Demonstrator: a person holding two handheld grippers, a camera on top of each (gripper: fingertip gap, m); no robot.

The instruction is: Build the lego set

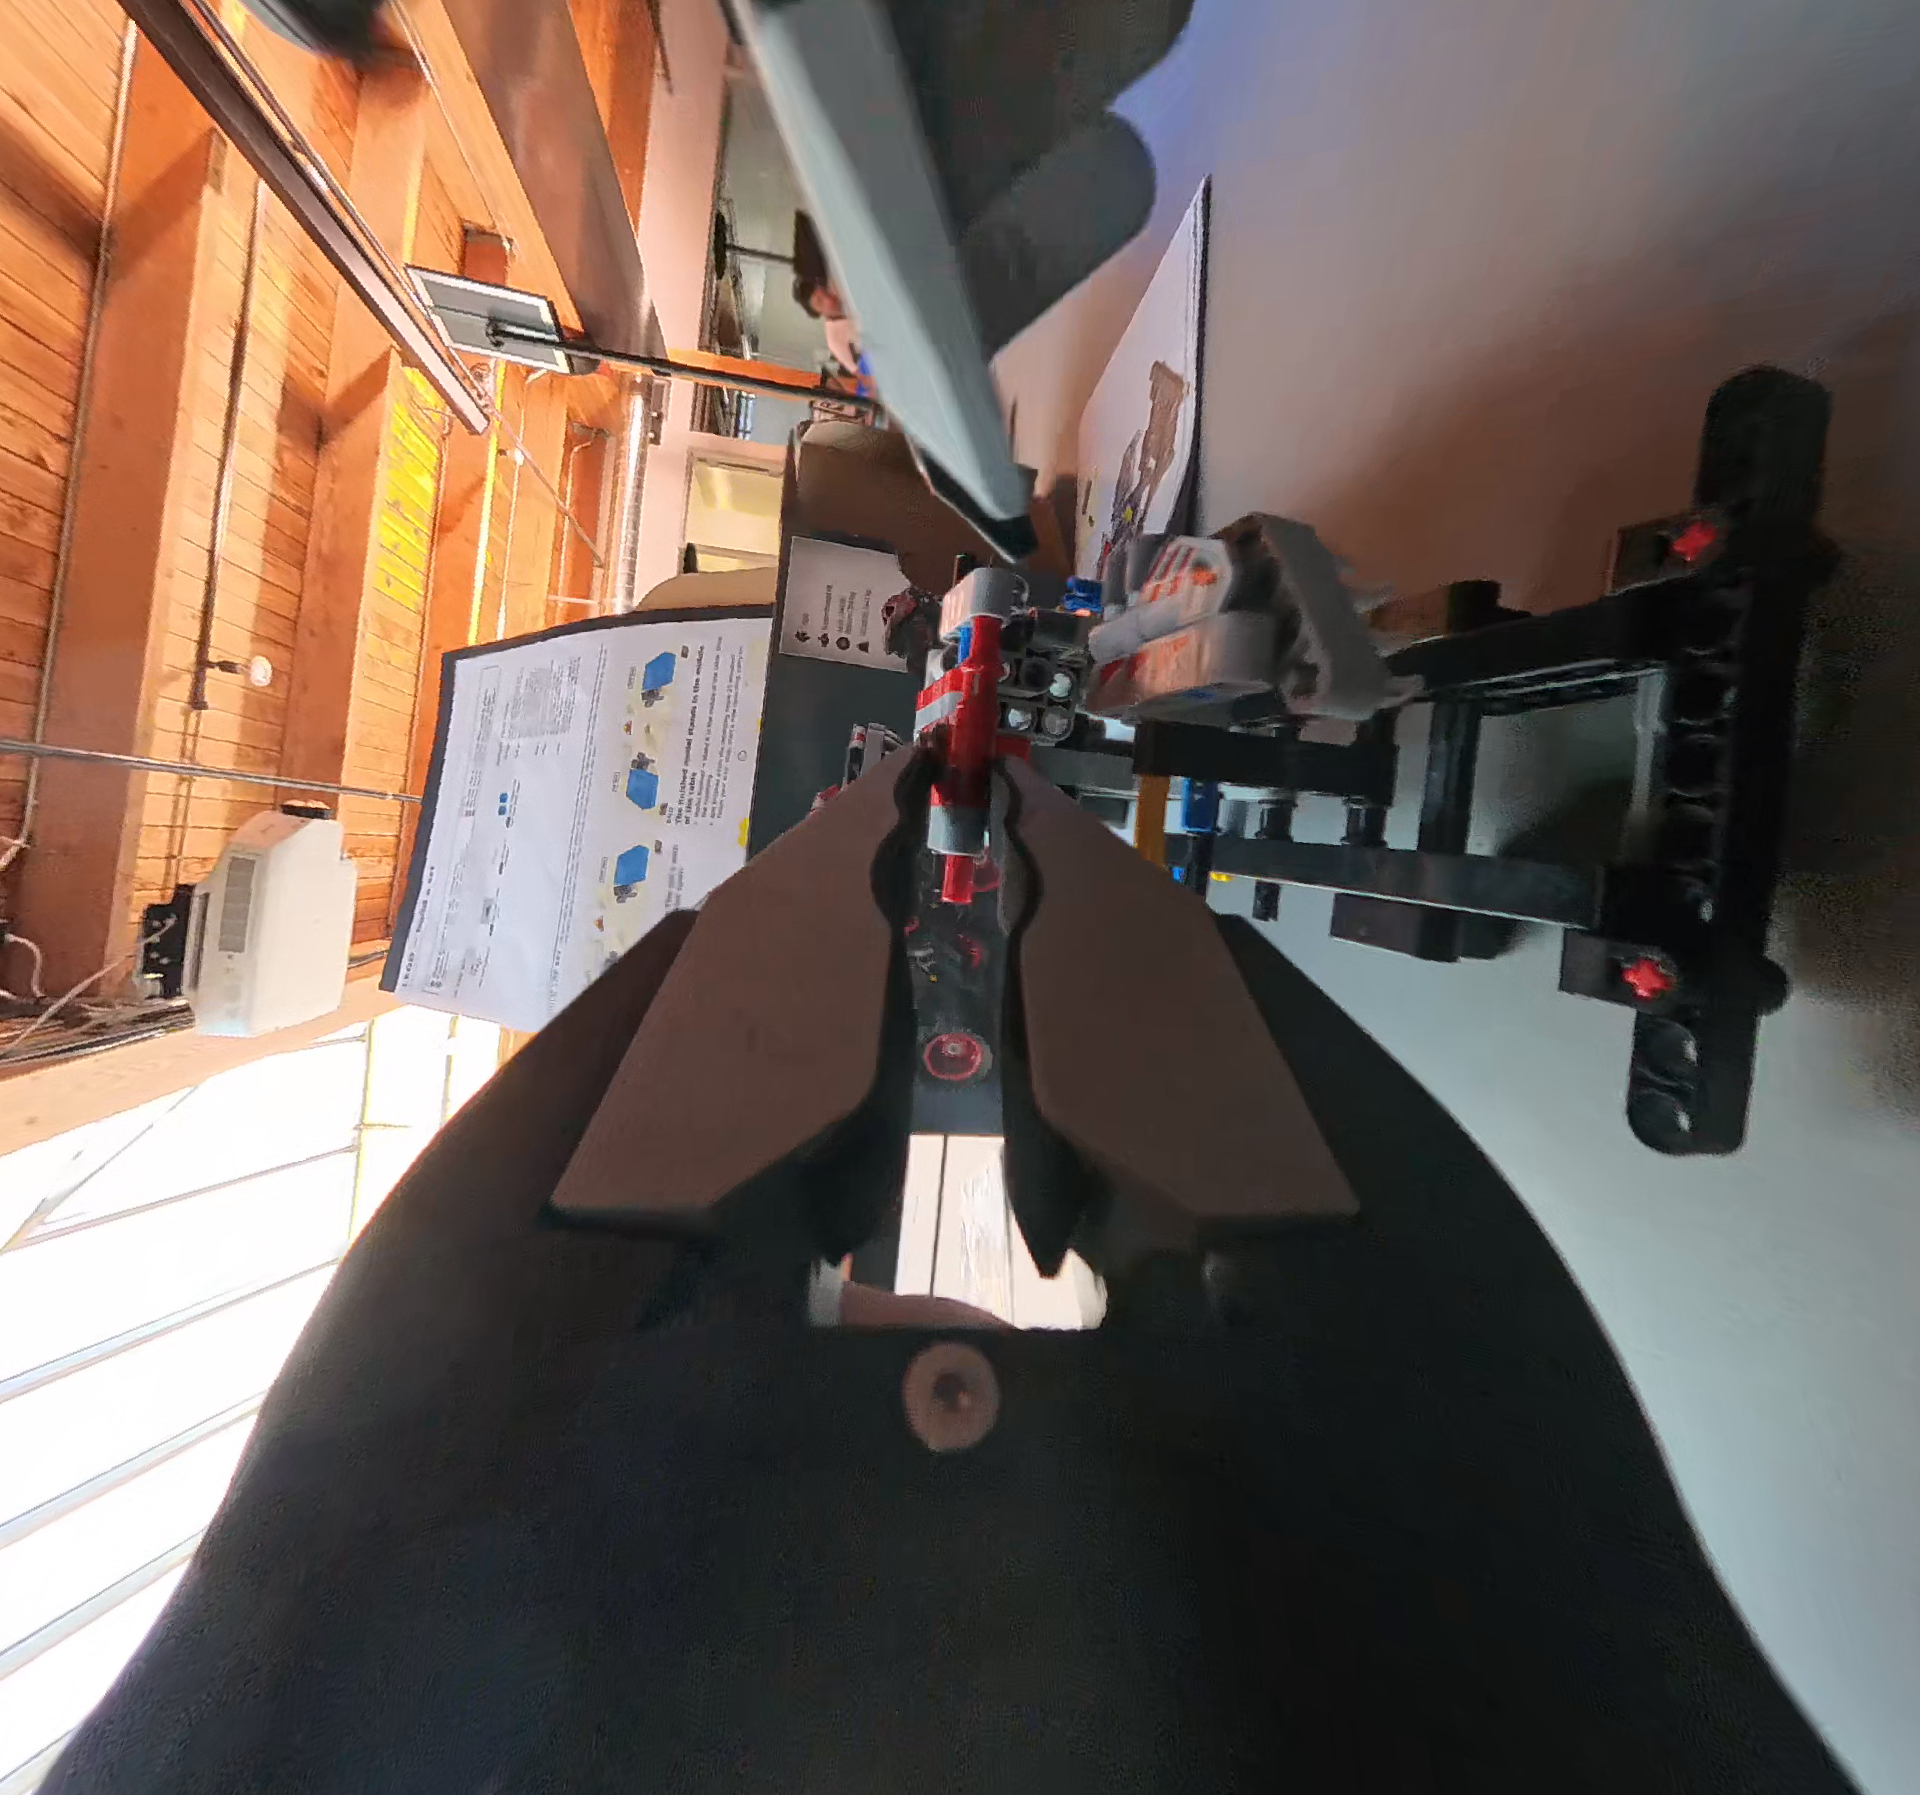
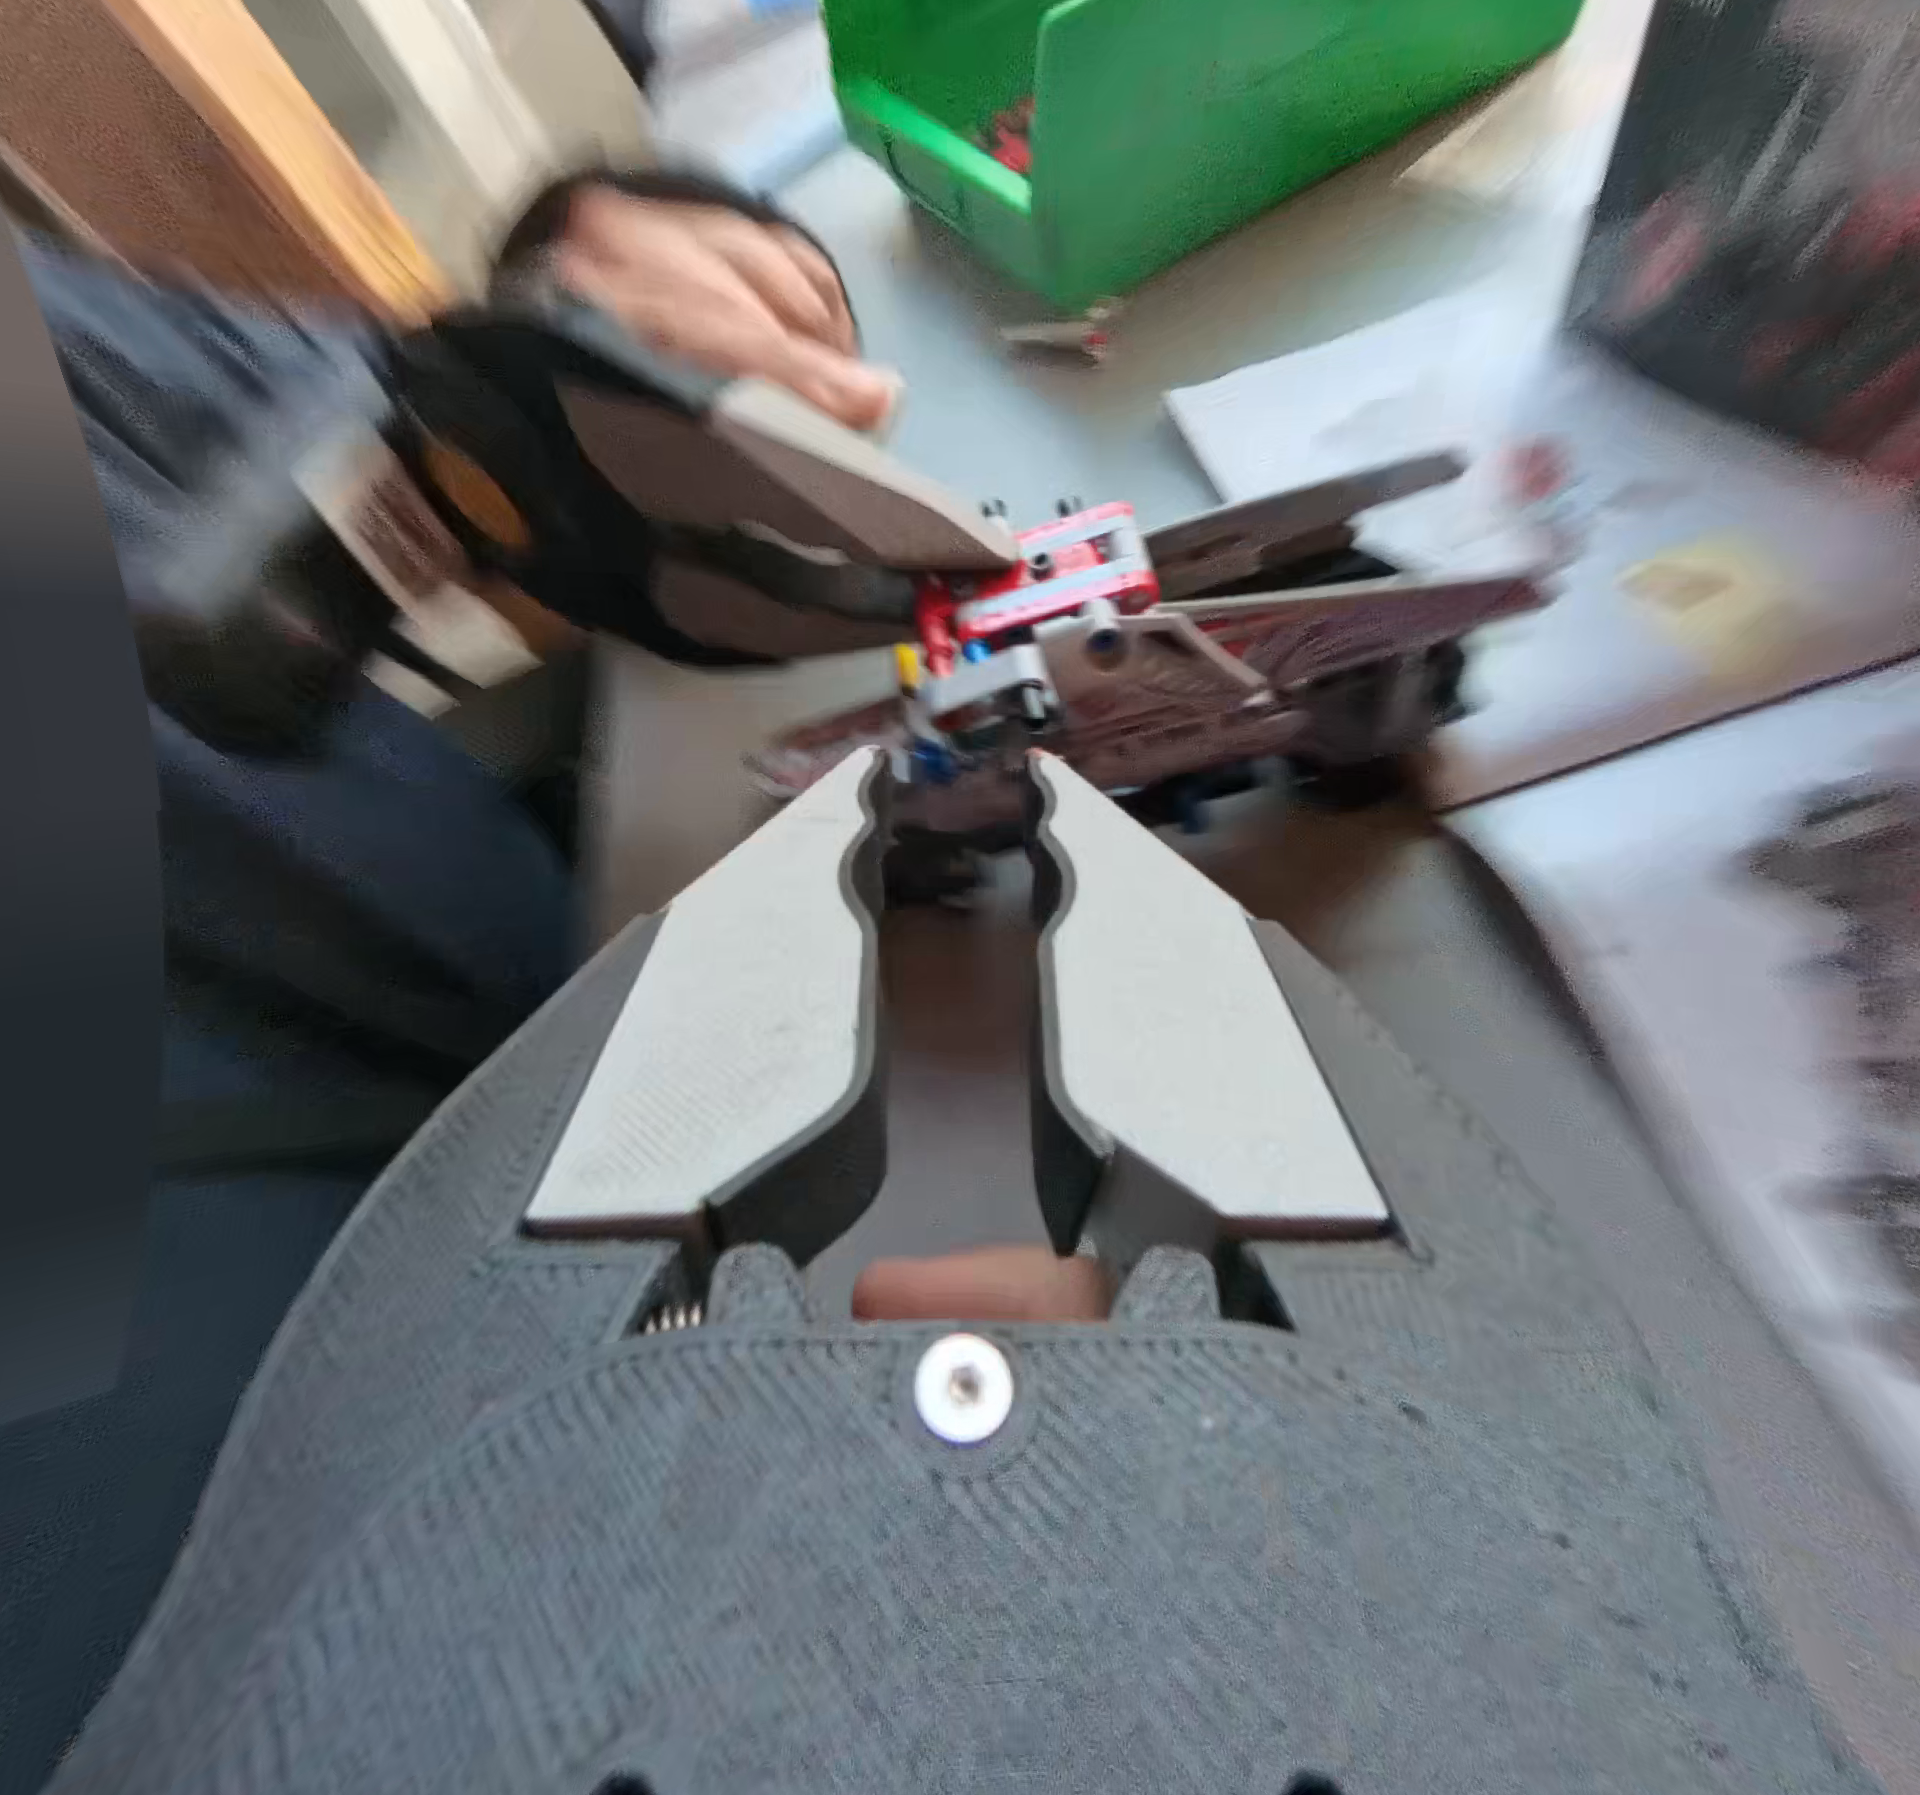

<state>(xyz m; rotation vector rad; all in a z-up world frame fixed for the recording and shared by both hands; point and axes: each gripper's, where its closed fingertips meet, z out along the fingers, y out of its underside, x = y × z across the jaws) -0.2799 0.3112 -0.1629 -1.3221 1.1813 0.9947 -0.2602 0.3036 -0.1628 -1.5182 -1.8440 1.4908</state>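
My left gripper [image 1: 961,769] is shut on a red and grey beam at one end of the lego model [image 1: 1226,644], a build with grey and red panels on a black frame [image 1: 1714,706]. It holds the model up, turned sideways in this view. In the right wrist view the left gripper [image 2: 997,566], held by a hand [image 2: 707,291], clamps the model's red frame [image 2: 1091,571]. My right gripper [image 2: 958,763] is open, its tips on either side of a dark lower part of the model with blue pins. It enters the left wrist view [image 1: 1008,524] from above, its tip at the model's end.
A green bin [image 2: 1143,83] with loose red parts stands at the back of the grey table. A dark set box [image 2: 1766,187] stands at the right and a white paper [image 2: 1351,395] lies before it. An upright printed sheet [image 1: 582,810] and an open booklet [image 1: 1143,415] are behind the model. Less than 4 cm separates the two grippers' tips.
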